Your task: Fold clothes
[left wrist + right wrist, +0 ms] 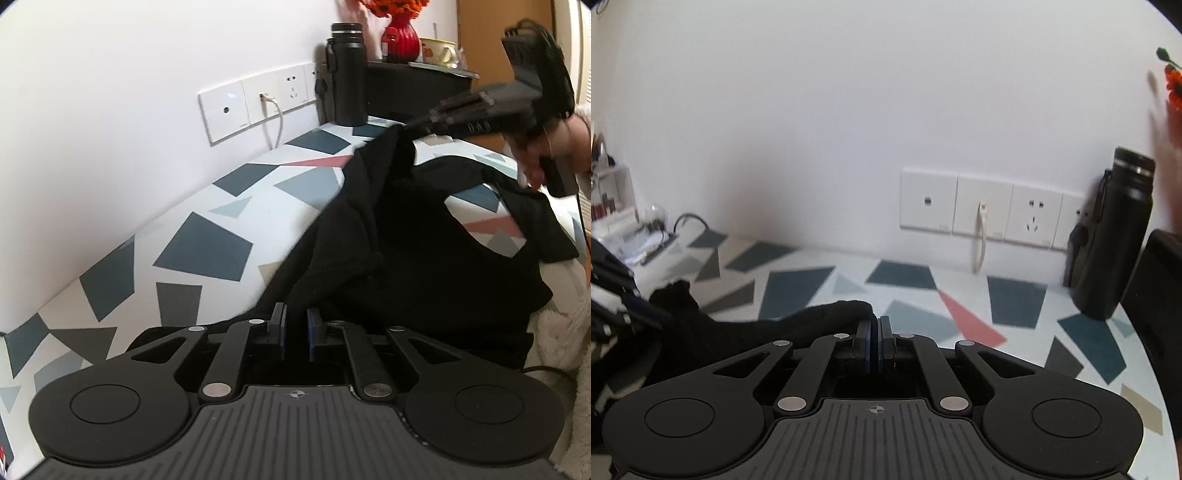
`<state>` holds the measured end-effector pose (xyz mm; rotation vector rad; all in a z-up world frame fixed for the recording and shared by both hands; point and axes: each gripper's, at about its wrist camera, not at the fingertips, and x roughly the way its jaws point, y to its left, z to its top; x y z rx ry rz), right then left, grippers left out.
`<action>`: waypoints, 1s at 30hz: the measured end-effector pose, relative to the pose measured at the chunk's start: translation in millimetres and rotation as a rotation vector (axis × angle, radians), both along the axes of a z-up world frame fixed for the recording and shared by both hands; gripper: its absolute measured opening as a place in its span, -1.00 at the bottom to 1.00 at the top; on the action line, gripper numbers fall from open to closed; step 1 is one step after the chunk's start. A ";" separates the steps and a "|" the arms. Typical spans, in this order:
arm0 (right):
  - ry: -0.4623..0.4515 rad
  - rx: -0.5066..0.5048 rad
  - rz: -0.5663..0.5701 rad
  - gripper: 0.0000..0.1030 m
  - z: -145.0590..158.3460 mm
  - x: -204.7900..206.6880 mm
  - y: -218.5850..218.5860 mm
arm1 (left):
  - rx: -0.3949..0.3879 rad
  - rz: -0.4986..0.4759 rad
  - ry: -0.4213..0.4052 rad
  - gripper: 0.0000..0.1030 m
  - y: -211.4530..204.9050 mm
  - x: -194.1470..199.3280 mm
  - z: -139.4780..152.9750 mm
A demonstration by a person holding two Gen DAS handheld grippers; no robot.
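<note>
A: Where is the black garment point(406, 236) lying, and how are the two grippers engaging it?

B: It is draping in a bunched heap over the patterned tabletop point(207, 236), with one side spilling past the near edge. The left gripper point(295, 328) is sitting low at the garment's near hem; its jaws are standing slightly apart, and whether cloth is passing between them cannot be told. The right gripper point(874, 341), held in a hand point(535, 147), is lifting a far corner clear of the surface, its jaws pressing together on a fold of the fabric.

A: What is bounding the working area?

B: A white wall with an outlet panel point(258, 107) is running along the table's far edge. A black bottle point(347, 74) is standing at the back corner, beside a dark cabinet point(417, 88) carrying a red vase point(400, 38) and a cup point(437, 51).

A: Where is open room remaining?

B: Bare tabletop is showing between the garment and the wall, and more beyond the lifted corner toward the bottle.
</note>
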<state>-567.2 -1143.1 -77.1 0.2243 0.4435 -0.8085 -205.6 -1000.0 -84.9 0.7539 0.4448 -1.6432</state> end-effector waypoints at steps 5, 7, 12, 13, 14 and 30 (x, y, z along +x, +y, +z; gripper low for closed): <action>-0.035 -0.035 -0.013 -0.95 11.4 -0.8 0.9 | -0.029 -0.039 -0.010 -0.27 -4.7 -11.4 3.7; -0.046 -0.045 -0.017 -0.95 14.6 -2.0 2.0 | -0.043 -0.067 -0.018 -0.08 -6.5 -16.8 5.3; -0.073 -0.063 -0.022 -0.95 21.2 -4.3 6.5 | -0.018 -0.077 -0.095 -0.08 -19.7 -18.6 -6.3; -0.076 -0.067 -0.022 -0.95 22.5 -4.6 7.4 | -0.015 -0.085 -0.111 -0.11 -21.2 -18.3 -8.4; -0.077 -0.070 -0.023 -0.95 23.5 -4.6 8.2 | -0.012 -0.093 -0.126 -0.18 -22.6 -18.0 -10.5; -0.097 -0.042 -0.075 -0.95 20.9 -7.2 -6.2 | -0.107 0.075 0.023 -0.91 -17.8 26.3 26.3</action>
